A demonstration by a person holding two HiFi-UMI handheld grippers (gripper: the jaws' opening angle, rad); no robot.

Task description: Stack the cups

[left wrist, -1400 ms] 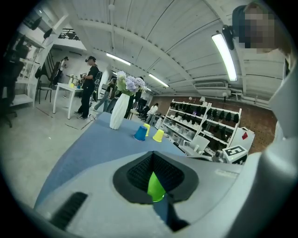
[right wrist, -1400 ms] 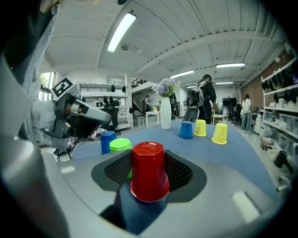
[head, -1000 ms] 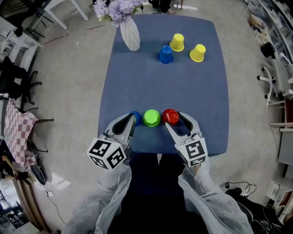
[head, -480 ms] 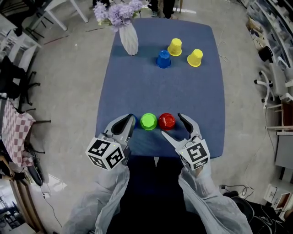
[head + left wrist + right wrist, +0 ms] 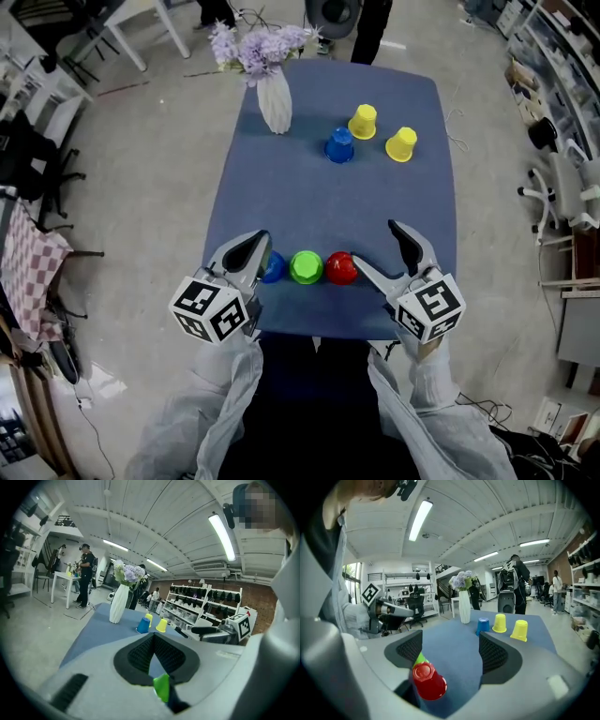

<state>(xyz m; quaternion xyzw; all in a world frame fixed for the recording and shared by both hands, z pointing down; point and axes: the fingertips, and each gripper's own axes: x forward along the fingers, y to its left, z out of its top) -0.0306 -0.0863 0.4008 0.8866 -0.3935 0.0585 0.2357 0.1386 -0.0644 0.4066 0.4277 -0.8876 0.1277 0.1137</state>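
Three upturned cups stand in a row near the table's front edge: blue (image 5: 273,267), green (image 5: 306,267) and red (image 5: 341,267). My left gripper (image 5: 253,248) is shut, tips together, just left of the blue cup, which it partly hides; the green cup (image 5: 161,686) shows below its jaws. My right gripper (image 5: 377,248) is open and raised, to the right of the red cup. Its jaws have just been opening, and no pad presses on the red cup (image 5: 427,681), which stands low by the left pad. Far back stand a second blue cup (image 5: 339,145) and two yellow cups (image 5: 364,120) (image 5: 402,143).
A white vase of lilac flowers (image 5: 274,98) stands at the far left of the blue table (image 5: 328,206). Chairs (image 5: 37,169) and shelving (image 5: 562,56) ring the table, and people stand beyond its far end.
The right gripper has opened off the red cup, risen and drawn back to the right. The left gripper has shifted slightly and stays shut by the blue cup.
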